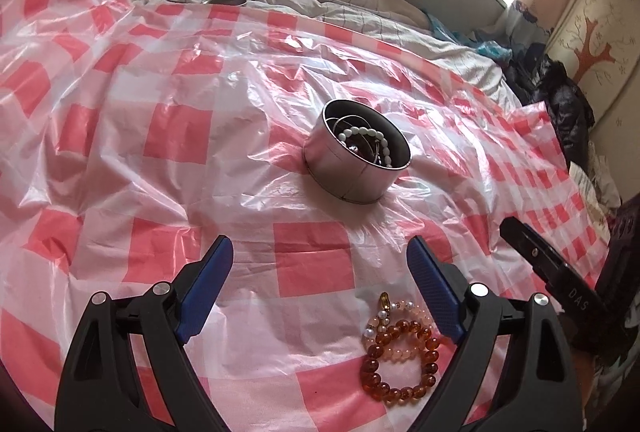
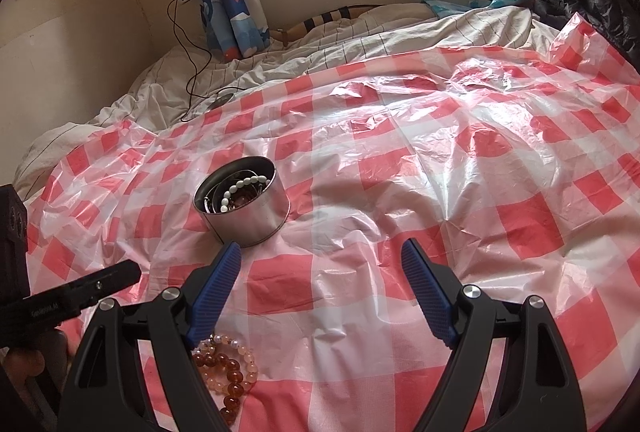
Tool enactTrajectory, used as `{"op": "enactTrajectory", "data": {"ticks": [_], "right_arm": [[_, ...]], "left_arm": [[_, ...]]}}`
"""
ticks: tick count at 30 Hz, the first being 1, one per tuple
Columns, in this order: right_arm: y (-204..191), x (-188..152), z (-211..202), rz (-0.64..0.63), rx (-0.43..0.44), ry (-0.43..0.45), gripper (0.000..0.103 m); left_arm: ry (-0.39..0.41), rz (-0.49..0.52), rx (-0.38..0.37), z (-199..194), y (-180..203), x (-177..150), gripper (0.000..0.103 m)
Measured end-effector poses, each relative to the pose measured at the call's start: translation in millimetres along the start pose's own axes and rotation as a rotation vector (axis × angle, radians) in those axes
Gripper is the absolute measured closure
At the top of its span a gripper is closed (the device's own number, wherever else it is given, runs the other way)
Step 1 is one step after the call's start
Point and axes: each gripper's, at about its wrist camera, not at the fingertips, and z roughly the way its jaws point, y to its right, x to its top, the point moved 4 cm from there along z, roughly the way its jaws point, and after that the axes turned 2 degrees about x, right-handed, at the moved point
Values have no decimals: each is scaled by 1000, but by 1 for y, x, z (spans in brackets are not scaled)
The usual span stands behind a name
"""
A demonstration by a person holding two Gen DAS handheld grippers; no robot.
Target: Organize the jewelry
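We find a round metal tin (image 1: 357,155) standing upright on the red-and-white checked plastic sheet (image 1: 160,135), with a white bead bracelet (image 1: 370,136) and dark items inside. Nearer us, an amber bead bracelet (image 1: 400,364) overlaps a pale pink bead bracelet (image 1: 394,312) on the sheet, apart from the tin. The left gripper (image 1: 320,260) hangs above the sheet, jaws spread wide, empty; the two bracelets lie just beside its right finger. The right gripper (image 2: 322,264) is likewise wide open and empty. Rumpled white bedding (image 2: 360,43) lies beyond.
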Motion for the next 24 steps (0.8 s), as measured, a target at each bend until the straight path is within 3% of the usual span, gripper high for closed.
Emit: {"op": "enactTrajectory", "data": {"ticks": [3,18,24], "right_arm": [[-6,-1,0,-17,20,-12,24],[-21,-8,5,-93,25,-43,24],[-23,-9,7,-106,25,-51,20]], "left_arm": [[5,-23,14,2,-6,1,18],[72,122,163,-5,13,1,15],[84,132,183,-7,14,1,13]]}}
